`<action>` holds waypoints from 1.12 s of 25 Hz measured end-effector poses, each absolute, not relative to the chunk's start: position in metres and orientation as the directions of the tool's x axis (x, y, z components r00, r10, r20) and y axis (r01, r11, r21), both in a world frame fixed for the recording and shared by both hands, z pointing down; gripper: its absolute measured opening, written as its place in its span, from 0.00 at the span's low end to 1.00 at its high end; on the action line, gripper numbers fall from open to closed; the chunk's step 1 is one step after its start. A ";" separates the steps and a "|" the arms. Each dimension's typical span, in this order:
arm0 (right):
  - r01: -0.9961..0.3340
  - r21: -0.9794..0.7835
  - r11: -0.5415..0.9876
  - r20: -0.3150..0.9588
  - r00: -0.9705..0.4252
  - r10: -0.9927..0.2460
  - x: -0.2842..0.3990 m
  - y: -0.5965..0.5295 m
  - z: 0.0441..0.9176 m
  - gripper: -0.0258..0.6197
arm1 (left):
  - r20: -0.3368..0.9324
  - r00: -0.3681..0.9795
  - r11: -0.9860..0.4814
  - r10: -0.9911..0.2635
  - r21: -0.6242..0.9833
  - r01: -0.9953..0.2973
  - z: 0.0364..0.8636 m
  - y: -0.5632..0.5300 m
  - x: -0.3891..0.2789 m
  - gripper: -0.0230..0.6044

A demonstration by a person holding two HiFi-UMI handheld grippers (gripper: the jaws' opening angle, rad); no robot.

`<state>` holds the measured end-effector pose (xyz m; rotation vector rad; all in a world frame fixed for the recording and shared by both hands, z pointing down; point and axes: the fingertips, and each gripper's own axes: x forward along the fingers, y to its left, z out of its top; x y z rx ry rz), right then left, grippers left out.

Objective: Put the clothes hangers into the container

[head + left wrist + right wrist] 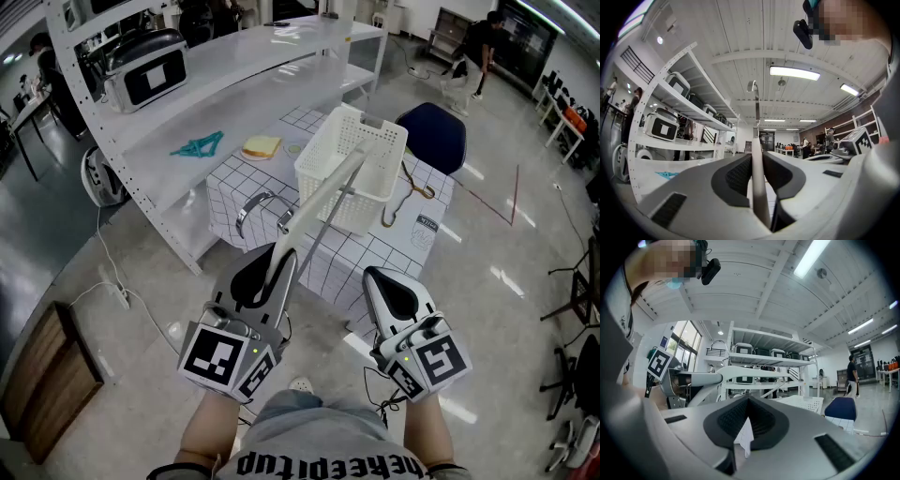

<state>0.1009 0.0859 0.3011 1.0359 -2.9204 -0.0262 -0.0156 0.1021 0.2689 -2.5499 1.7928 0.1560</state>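
Note:
My left gripper (274,265) is shut on a white clothes hanger (322,202). The hanger slants up from the jaws, and its far end reaches over the white slotted basket (382,141) on the checked table. In the left gripper view the hanger's bar (756,154) rises between the pads to a metal hook (753,87). My right gripper (382,275) hovers shut and empty at the near right, short of the table. Two more hangers lie on the table: a white one (255,208) left of the basket and a brown one (411,195) to its right.
The small table (375,258) has a grid cloth and holds a slice of bread (262,147). A white shelf rack (178,122) stands to the left with a teal hanger (199,144) on it. A blue chair (433,134) stands behind the table. A person (480,47) is far back.

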 end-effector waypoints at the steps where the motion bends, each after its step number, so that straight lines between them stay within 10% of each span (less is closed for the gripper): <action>1: -0.628 0.030 0.778 0.037 -0.777 -0.629 0.100 0.085 0.302 0.05 | -0.094 0.334 -0.339 -0.938 0.044 -0.940 0.269 0.101 -0.017 0.19; 28: -0.629 0.010 0.778 0.090 -0.774 -0.627 0.097 0.082 0.312 0.05 | -0.109 0.340 -0.345 -0.934 0.032 -0.938 0.263 0.092 -0.024 0.19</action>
